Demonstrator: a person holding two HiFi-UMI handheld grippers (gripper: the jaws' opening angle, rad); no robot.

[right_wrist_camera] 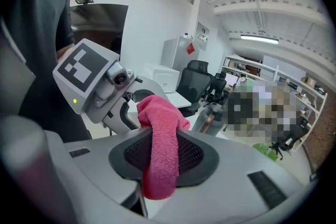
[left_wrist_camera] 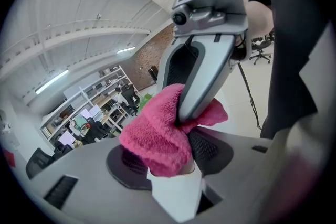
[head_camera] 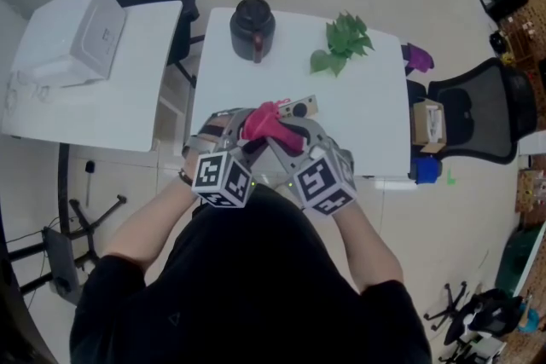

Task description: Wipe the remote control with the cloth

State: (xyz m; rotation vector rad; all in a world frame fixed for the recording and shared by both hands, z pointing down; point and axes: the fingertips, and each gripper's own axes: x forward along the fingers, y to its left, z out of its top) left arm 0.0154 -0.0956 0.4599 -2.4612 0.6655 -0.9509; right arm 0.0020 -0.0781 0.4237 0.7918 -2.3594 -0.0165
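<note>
1. L gripper (left_wrist_camera: 170,176): jaws set wide, clamped on remote control (left_wrist_camera: 176,196); its white end is seen betw. the pads.
2. R gripper (right_wrist_camera: 160,165): jaws nearly closed, pink cloth (right_wrist_camera: 160,134) pinched betw. them.
3. Cloth: laid over remote; both are held above table (head_camera: 358,124), near edge, centre.
4. Black jug (head_camera: 252,28), green plant (head_camera: 343,41): stood by table's far edge.

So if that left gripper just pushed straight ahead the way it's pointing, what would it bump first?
Probably the right gripper, straight ahead, pinching the pink cloth over the remote control the left gripper holds. Depth is unclear.
</note>
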